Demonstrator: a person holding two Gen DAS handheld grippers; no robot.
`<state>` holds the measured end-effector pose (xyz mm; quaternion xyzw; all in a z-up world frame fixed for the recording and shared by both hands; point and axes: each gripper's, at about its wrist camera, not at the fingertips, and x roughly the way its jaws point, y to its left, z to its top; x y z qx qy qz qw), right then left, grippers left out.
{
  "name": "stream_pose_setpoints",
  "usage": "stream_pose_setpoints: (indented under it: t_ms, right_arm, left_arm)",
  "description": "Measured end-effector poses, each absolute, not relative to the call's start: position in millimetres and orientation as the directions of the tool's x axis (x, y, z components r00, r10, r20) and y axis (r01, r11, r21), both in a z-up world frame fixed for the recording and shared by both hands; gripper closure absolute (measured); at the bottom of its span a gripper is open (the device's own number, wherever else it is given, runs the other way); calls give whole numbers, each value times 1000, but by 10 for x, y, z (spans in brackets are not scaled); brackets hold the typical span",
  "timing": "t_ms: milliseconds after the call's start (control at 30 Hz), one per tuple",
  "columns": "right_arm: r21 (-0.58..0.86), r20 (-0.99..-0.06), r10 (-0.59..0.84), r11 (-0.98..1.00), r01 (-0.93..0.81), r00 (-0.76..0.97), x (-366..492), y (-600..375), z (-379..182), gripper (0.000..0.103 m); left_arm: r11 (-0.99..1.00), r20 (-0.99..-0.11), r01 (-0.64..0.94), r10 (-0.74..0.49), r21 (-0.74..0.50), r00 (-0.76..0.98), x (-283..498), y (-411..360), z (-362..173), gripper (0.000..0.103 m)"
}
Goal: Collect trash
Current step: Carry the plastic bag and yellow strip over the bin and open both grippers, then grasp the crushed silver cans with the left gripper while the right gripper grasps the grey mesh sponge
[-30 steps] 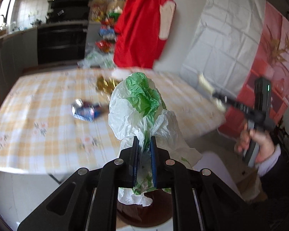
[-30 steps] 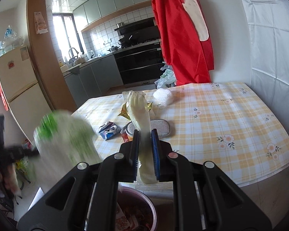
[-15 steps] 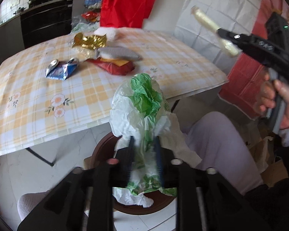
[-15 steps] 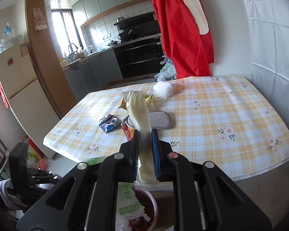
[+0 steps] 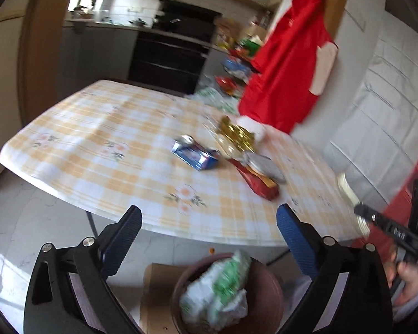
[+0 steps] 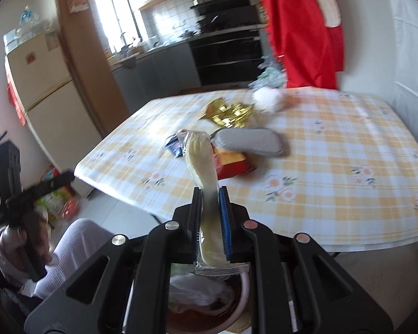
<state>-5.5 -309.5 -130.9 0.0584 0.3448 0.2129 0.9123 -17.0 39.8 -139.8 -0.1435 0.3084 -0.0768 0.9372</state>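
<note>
My left gripper is open and empty above the brown trash bin. The crumpled white and green plastic bag lies inside the bin. My right gripper is shut on a wrapped plastic fork and holds it above the bin, near the table's front edge. It also shows at the right of the left wrist view. On the checked table lie a blue wrapper, a red packet, a gold wrapper and a grey pouch.
A white fluffy ball sits at the table's far side. A red garment hangs behind the table. A cardboard piece lies under the bin. A fridge stands at the left.
My left gripper has opened and the white and green bag has dropped into the bin. The left gripper has tilted up toward the table. The right gripper still holds the fork.
</note>
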Motion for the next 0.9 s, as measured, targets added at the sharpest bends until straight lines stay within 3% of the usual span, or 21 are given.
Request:
stream_pose_setpoints:
  t_ms: [200, 267, 333, 400, 433, 533, 900]
  right_arm:
    - [278, -633, 513, 849, -449, 580, -65, -2738, -1441, 83]
    - [271, -636, 524, 839, -472, 567, -83, -2647, -1456, 64]
    - [253, -633, 515, 844, -473, 579, -106, -2603, -1443, 31]
    - [232, -627, 487, 862, -451, 608, -106, -2607, -1415, 14]
    - [219, -632, 460, 878, -426, 624, -84, -2626, -1407, 10]
    - [198, -646, 398, 911, -361, 651, -30, -2704, -1417, 5]
    - [241, -702, 321, 947, -213, 636, 159, -2989, -1644, 6]
  left_arm:
    - [969, -556, -12, -130, -245, 821, -188, 524, -1390, 6]
    - [967, -564, -22, -130, -254, 815, -179, 551, -1421, 6]
    - [966, -571, -31, -126, -257, 811, -167, 581, -1455, 6]
    - [967, -574, -36, -120, -252, 810, -174, 591, -1481, 6]
    - [967, -576, -40, -116, -251, 809, -173, 594, -1496, 6]
    - [966, -583, -53, -109, -254, 805, -169, 614, -1542, 6]
    - [967, -616, -65, -104, -246, 781, -106, 619, -1658, 6]
